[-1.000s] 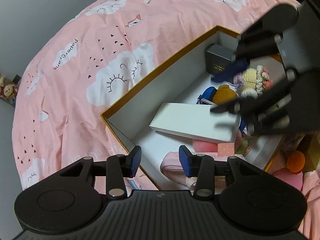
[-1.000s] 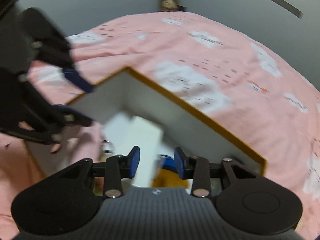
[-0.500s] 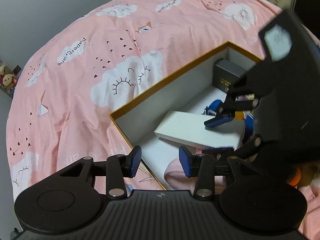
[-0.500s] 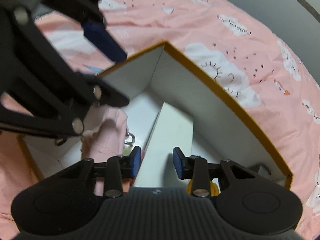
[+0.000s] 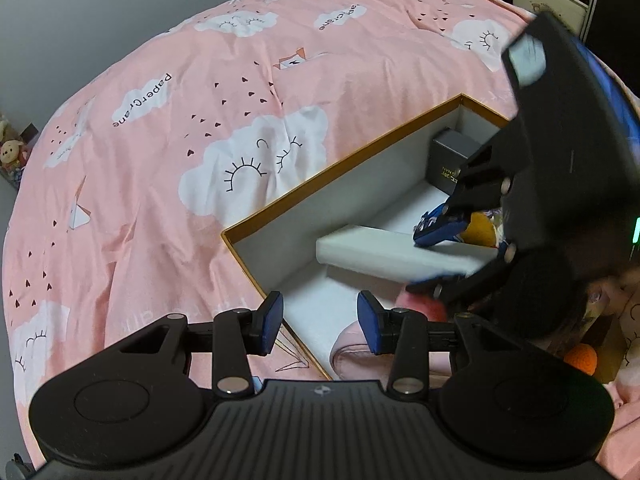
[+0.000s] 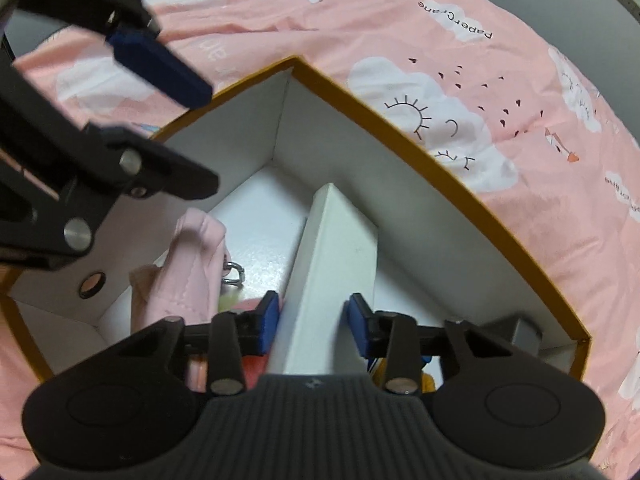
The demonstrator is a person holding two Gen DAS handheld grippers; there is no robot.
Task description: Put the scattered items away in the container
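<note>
An open white container with an orange rim (image 5: 340, 164) (image 6: 400, 128) lies on the pink bed. Inside it, a long white box (image 5: 380, 252) (image 6: 336, 248) rests at a tilt. My right gripper (image 6: 312, 320) (image 5: 418, 260) reaches down into the container and its jaws are closing on this box, with both blue pads against its sides. Above the container's near corner, my left gripper (image 5: 320, 320) (image 6: 206, 138) hangs open with nothing between its fingers.
Also in the container are a pink pouch (image 6: 192, 256) (image 5: 352, 352), a grey box (image 5: 452, 156) in the far corner and a yellow plush (image 5: 480, 232). An orange ball (image 5: 580, 358) lies outside at the right. The cloud-print bedspread (image 5: 200, 120) surrounds everything.
The right gripper came down into the container with the white box between its jaws, and the box now sits lower inside. The left gripper has hardly moved.
</note>
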